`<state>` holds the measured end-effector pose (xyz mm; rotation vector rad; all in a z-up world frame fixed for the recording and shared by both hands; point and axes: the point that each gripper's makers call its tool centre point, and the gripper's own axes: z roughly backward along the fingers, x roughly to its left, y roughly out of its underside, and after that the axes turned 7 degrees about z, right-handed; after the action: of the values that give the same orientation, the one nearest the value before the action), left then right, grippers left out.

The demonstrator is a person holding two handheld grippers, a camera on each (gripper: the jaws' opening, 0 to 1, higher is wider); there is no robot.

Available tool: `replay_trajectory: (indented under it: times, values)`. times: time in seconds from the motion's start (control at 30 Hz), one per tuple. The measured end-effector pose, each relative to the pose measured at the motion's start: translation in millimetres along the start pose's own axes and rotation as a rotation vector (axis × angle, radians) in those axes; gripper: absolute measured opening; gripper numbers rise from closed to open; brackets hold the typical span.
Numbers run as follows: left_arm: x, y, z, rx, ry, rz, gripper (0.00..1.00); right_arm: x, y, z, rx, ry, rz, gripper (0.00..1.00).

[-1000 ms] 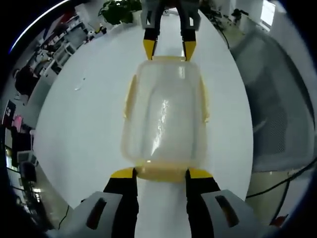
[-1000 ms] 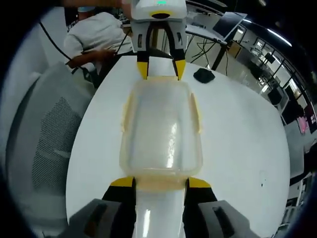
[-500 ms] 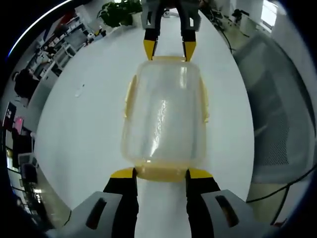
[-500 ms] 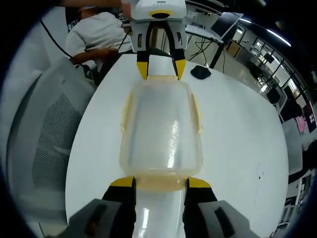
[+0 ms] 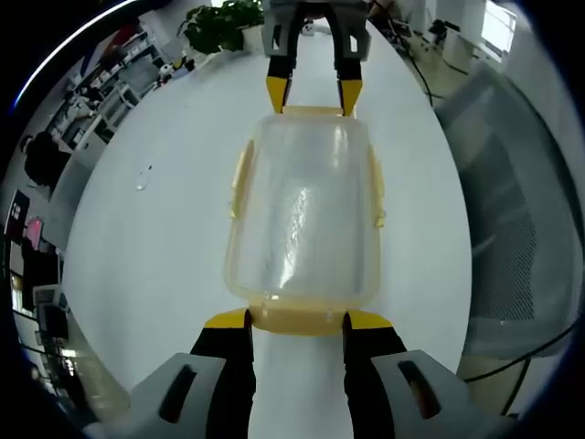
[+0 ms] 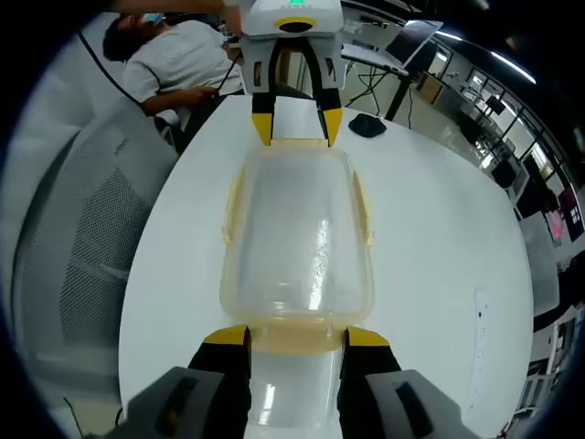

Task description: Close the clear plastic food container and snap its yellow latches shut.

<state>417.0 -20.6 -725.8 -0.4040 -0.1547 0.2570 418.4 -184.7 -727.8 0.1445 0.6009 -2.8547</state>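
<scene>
I think I am working in a big office. I see a wide white table (image 6: 439,238) with grey mesh chairs (image 6: 82,238) pulled up beside it. A laptop (image 6: 416,41) sits on a desk far back. A person (image 6: 178,64) sits at another desk. There are long ceiling lights (image 6: 512,64), shelves (image 5: 110,87) and a green plant (image 5: 219,20).

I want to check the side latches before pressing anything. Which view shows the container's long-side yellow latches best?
The left gripper view: both side latches stand out from the container against the white table. The right gripper view shows the same latches thinner and paler.
</scene>
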Motion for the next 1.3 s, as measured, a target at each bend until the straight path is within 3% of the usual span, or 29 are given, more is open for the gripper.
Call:
replay_trajectory:
  times: [1.3]
  values:
    - [-10.8,-51.3,-23,-0.004,0.01,-0.016,0.35,7,52.2,20,-0.003,-0.012,-0.019,0.34]
